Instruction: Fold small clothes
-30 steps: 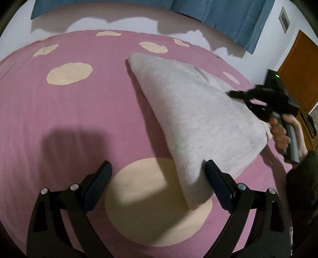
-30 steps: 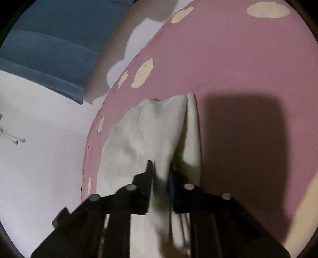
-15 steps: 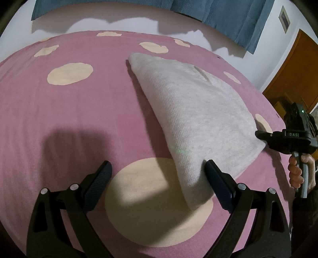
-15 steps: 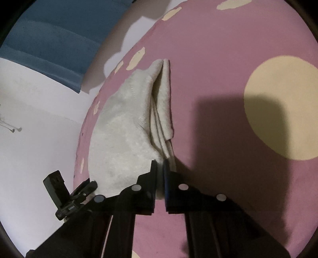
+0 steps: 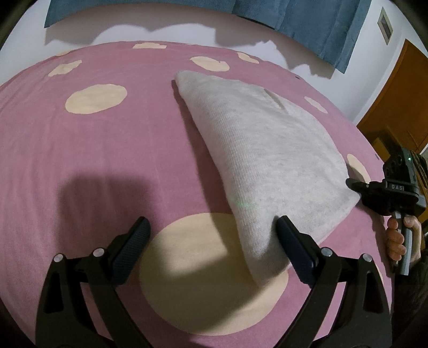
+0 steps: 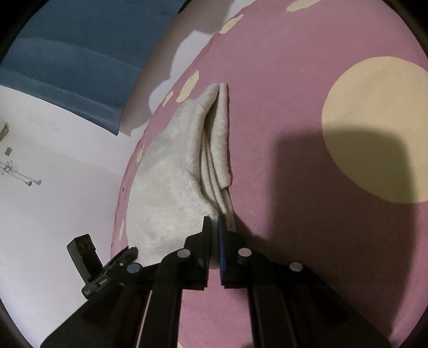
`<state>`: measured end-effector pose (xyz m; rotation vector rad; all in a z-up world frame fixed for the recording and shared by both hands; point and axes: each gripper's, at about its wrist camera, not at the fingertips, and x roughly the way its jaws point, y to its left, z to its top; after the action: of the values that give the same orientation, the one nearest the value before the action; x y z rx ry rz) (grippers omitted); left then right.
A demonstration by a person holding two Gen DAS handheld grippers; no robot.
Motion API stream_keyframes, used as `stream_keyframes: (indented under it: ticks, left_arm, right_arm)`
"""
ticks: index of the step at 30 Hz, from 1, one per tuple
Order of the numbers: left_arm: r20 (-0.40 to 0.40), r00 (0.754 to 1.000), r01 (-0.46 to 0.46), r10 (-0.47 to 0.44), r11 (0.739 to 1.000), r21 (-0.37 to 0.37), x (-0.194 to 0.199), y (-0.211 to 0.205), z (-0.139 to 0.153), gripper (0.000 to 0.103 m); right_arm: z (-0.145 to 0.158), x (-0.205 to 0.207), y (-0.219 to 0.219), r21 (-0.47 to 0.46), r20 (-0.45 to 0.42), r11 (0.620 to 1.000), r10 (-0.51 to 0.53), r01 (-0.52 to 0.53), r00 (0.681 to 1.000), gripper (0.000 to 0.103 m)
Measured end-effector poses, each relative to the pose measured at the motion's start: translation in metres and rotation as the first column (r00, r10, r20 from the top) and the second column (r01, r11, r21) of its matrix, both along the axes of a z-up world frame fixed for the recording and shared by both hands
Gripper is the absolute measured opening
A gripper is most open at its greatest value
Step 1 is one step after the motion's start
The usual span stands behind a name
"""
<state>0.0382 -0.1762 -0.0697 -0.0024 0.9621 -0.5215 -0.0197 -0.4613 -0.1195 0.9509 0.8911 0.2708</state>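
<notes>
A pale grey knitted garment (image 5: 267,150), folded into a thick long wedge, lies on the pink bedspread (image 5: 107,160) with cream dots. My left gripper (image 5: 211,222) hovers open over its near end, the right finger's pad touching the cloth. In the left wrist view my right gripper (image 5: 349,183) sits at the garment's right corner. The right wrist view shows that gripper (image 6: 213,220) shut, its tips against the stacked layers of the garment (image 6: 171,187); I see no cloth pinched between the pads.
A person's hand (image 5: 398,238) holds the right gripper's handle at the bed's right edge. A white wall and blue curtain (image 5: 294,21) stand behind the bed, and a brown door (image 5: 396,101) is at the right. Bedspread (image 6: 294,107) stretches left of the garment.
My right gripper slid back off the garment's top to its near right corner and shut; the cloth it held between its jaws is out. The left gripper stayed put.
</notes>
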Motion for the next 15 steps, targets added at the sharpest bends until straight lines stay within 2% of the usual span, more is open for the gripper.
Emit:
stream_keyframes:
  ticks: [12, 15]
  left_arm:
    - [0.0, 1.0, 0.001, -0.001, 1.0, -0.001, 0.0005, -0.0001, 0.0001, 0.097]
    - [0.002, 1.0, 0.002, -0.002, 1.0, 0.006, 0.0001, -0.0015, -0.0009, 0.097]
  right_arm:
    - [0.0001, -0.0002, 0.0015, -0.017, 0.01, 1.0, -0.006, 0.006, 1.0, 0.003]
    - [0.002, -0.0011, 0.0039, -0.047, 0.015, 0.999, -0.007, 0.007, 1.0, 0.003]
